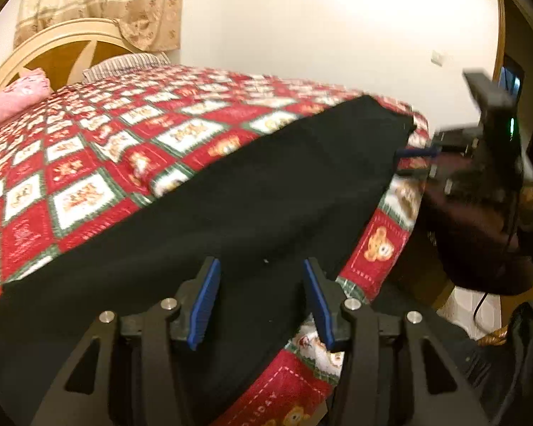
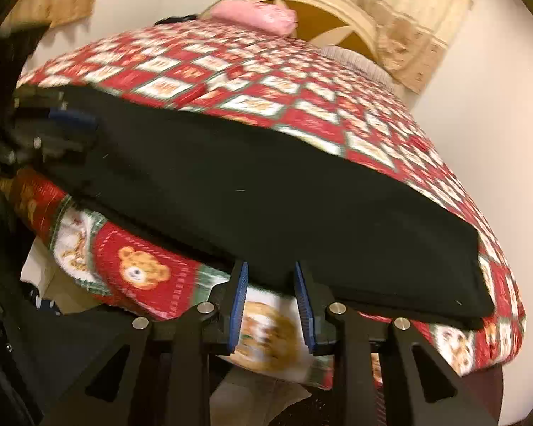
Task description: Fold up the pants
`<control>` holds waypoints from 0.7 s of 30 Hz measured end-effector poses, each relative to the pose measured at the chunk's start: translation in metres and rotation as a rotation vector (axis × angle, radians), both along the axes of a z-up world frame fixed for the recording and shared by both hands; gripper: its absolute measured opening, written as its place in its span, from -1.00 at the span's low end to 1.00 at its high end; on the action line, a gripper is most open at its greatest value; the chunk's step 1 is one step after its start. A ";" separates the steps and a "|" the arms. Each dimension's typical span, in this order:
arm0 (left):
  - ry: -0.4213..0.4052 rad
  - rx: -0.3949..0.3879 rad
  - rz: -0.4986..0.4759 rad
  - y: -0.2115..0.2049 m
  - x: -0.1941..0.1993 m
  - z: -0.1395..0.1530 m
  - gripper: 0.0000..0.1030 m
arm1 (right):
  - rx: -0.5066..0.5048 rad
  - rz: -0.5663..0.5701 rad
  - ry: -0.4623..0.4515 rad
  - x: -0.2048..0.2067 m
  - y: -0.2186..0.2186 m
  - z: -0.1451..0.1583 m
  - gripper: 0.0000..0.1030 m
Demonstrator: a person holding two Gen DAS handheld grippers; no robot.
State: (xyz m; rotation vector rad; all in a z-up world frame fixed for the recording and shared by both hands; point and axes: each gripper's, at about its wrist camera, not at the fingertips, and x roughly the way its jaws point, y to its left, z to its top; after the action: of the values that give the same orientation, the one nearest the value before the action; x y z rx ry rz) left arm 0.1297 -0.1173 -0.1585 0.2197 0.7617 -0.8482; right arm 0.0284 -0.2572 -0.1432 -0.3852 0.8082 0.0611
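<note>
Black pants [image 1: 231, 206] lie flat along the near edge of a bed with a red Christmas quilt [image 1: 89, 149]. My left gripper [image 1: 261, 266] is open, its blue pads either side of the pants' near edge, fabric between them. My right gripper [image 2: 270, 268] is open at the pants' [image 2: 266, 195] near edge. In the left wrist view the right gripper [image 1: 417, 158] shows at the pants' far right end. In the right wrist view the left gripper [image 2: 71, 120] shows at the far left end.
A cream and wood headboard [image 1: 64, 46] stands at the bed's far end with a pink pillow [image 1: 14, 99] and a striped pillow [image 1: 124, 64]. A patterned curtain [image 1: 99, 0] hangs behind. The quilt drops over the near bed edge [image 2: 142, 269].
</note>
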 end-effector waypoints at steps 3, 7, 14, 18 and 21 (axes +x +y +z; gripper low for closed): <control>0.014 0.045 -0.021 -0.007 -0.002 -0.014 -0.01 | 0.065 -0.112 -0.035 -0.005 -0.039 0.015 -0.45; 0.003 0.032 -0.030 -0.004 -0.004 -0.015 0.00 | 0.201 -0.386 -0.099 -0.013 -0.119 0.034 -0.45; 0.009 0.022 -0.037 -0.005 -0.002 -0.017 0.01 | 0.459 -0.603 -0.128 -0.010 -0.201 0.036 -0.45; 0.008 0.017 -0.043 -0.004 -0.002 -0.017 0.01 | 0.534 -0.636 -0.111 0.001 -0.217 0.024 -0.45; 0.012 0.008 -0.052 -0.002 -0.002 -0.018 0.01 | 0.587 -0.627 -0.108 0.000 -0.226 0.022 -0.61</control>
State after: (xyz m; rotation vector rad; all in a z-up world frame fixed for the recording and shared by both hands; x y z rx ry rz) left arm 0.1280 -0.1194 -0.1764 0.2424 0.7731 -0.8963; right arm 0.0286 -0.4831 -0.1215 0.4230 0.7362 -0.3011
